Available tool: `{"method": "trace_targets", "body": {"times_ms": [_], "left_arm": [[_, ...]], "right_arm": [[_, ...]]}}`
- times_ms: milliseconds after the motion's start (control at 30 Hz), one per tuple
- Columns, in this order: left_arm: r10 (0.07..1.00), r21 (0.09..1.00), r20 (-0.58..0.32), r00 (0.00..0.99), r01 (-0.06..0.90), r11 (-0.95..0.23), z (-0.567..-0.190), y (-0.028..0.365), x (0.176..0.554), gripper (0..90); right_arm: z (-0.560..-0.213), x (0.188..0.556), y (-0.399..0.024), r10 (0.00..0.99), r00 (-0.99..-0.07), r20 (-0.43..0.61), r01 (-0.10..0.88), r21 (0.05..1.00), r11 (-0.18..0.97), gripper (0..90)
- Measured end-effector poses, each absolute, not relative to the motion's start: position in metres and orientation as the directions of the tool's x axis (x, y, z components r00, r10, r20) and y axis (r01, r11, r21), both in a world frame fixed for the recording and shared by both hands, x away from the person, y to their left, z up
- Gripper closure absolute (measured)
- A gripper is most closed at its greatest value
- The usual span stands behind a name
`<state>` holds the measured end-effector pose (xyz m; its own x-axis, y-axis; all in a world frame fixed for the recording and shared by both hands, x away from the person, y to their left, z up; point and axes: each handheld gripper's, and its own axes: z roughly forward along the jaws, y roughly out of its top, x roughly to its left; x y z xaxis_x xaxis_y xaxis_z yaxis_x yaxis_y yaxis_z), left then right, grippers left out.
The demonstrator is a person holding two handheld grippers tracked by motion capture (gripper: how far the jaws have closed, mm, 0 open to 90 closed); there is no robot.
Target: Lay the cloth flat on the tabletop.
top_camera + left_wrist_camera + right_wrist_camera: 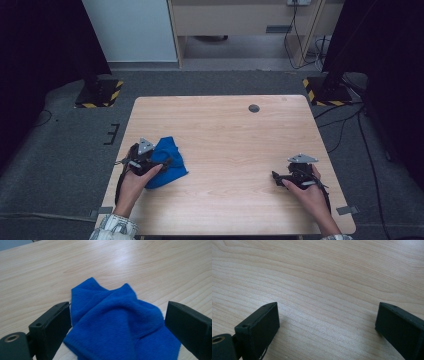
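A crumpled blue cloth (167, 162) lies on the left part of the wooden table (225, 135). My left gripper (159, 164) rests on the cloth's near-left edge. In the left gripper view the cloth (117, 322) bunches up between the two wide-apart black jaws, and my left gripper (117, 325) is open, its jaws not squeezing the fabric. My right gripper (278, 178) sits low over bare wood at the table's right front. In the right gripper view my right gripper (327, 322) stands open with only tabletop between the jaws.
A small dark round grommet (254, 108) is set in the table near its far edge. Grey carpet surrounds the table. Two stand bases with yellow-black tape (100, 92) (327, 90) flank the far corners, and cables (345, 125) trail on the floor at right.
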<state>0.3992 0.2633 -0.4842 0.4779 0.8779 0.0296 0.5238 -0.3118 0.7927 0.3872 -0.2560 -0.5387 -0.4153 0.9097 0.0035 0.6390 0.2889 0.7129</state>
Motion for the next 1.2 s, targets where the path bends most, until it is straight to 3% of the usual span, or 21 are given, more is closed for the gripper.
{"method": "trace_targets", "body": {"times_ms": [500,867,1000,1200], "left_arm": [[0.881,0.71,0.031,0.472,0.61,-0.352,-0.516,0.274,0.411,6.1],[0.88,0.677,-0.02,0.474,0.655,-0.337,-0.529,0.276,0.414,10.4],[0.877,0.688,-0.032,0.48,0.647,-0.329,-0.529,0.278,0.415,16.2],[0.86,0.696,-0.035,0.509,0.63,-0.345,-0.527,0.277,0.413,35.9]], "right_arm": [[-0.539,0.387,-0.256,0.91,-0.415,0.004,0.639,0.713,0.289,5.3],[-0.539,0.387,-0.256,0.91,-0.414,0.005,0.64,0.713,0.287,5.3],[-0.539,0.387,-0.256,0.91,-0.414,0.005,0.64,0.713,0.287,5.3],[-0.539,0.387,-0.256,0.911,-0.413,0.004,0.64,0.712,0.287,5.3]]}}
